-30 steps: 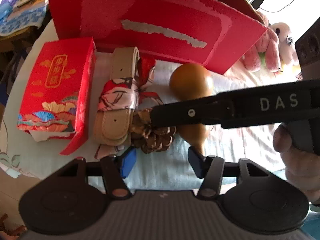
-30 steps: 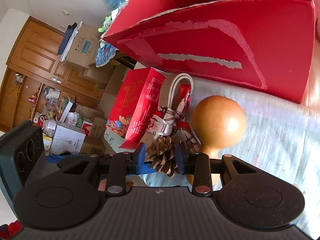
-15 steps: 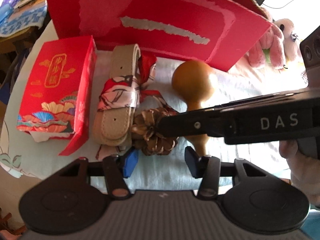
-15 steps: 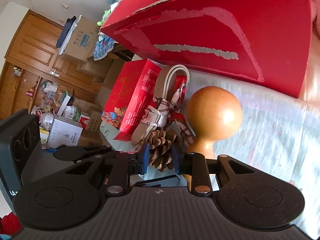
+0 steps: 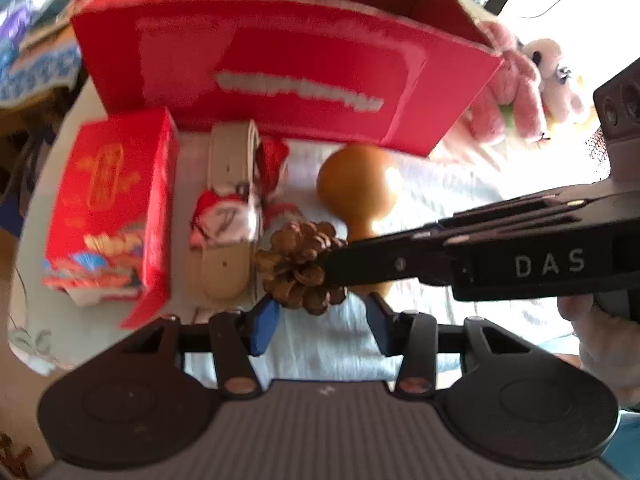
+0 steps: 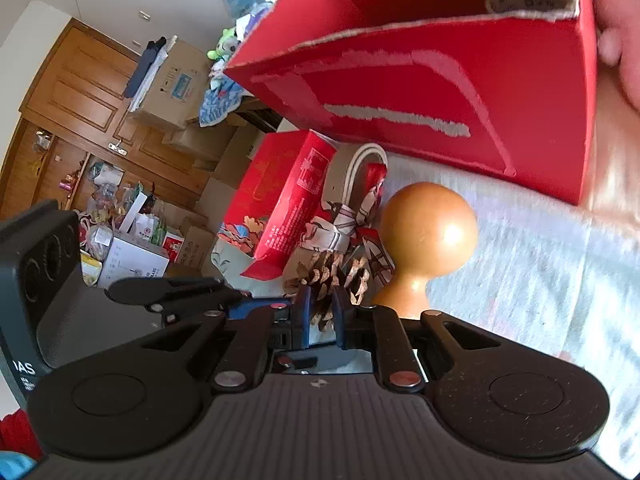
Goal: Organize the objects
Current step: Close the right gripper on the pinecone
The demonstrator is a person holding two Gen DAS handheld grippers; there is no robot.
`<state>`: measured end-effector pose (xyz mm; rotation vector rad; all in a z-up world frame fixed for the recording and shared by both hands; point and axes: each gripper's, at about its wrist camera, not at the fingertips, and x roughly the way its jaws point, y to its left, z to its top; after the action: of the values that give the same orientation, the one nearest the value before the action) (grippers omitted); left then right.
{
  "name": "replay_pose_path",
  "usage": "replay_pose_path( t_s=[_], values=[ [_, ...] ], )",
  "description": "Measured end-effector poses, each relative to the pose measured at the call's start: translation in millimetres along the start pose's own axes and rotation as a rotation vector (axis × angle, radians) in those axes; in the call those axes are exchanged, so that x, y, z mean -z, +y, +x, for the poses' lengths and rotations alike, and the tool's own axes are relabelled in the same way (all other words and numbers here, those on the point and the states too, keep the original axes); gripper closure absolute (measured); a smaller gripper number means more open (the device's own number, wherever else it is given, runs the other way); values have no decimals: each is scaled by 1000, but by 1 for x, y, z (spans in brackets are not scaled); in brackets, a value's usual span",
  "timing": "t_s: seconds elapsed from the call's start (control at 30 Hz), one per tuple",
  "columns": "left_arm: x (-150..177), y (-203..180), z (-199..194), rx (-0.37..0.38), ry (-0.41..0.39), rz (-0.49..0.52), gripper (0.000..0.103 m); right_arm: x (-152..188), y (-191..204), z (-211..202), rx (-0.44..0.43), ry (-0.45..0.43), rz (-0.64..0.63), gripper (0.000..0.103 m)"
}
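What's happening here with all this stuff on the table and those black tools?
A person is tidying the table with a handheld claw in each hand. The right claw is shut on a pine cone, right beside a gourd. The left claw is open and holds nothing. A belt tied with a scarf and a small red box lie in front of a big open red box.

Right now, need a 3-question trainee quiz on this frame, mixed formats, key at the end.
1. True or false: the right claw is shut on the pine cone.
2. What lies between the small red carton and the gourd? A) plush toy B) belt with scarf C) cable
3. Fill in: the left claw is ____.

Key: 1 true; 2 B, the belt with scarf; 3 open, nothing between its fingers.
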<state>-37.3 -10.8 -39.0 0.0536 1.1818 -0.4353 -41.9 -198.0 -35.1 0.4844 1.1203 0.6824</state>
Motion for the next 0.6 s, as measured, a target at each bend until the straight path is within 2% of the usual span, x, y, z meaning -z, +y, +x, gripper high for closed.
replay_pose_path(
  t_s=[0.13,0.27,0.37,0.5,0.6],
  values=[
    [-5,0,-4,-12,-17,10,56,-3,-1,2,18,-11,21,88],
    [-10,-4,-18,-21,-59,37,56,-3,9,-9,37,-42,-16,87],
    [-13,-4,-26,-22,-83,58,56,-9,15,-20,13,-82,-25,87],
    [-19,-3,-18,-3,-69,34,56,-18,11,-17,10,-99,2,87],
    [-24,-5,-21,-18,-100,33,56,-19,14,-18,19,-106,-13,87]
  ],
)
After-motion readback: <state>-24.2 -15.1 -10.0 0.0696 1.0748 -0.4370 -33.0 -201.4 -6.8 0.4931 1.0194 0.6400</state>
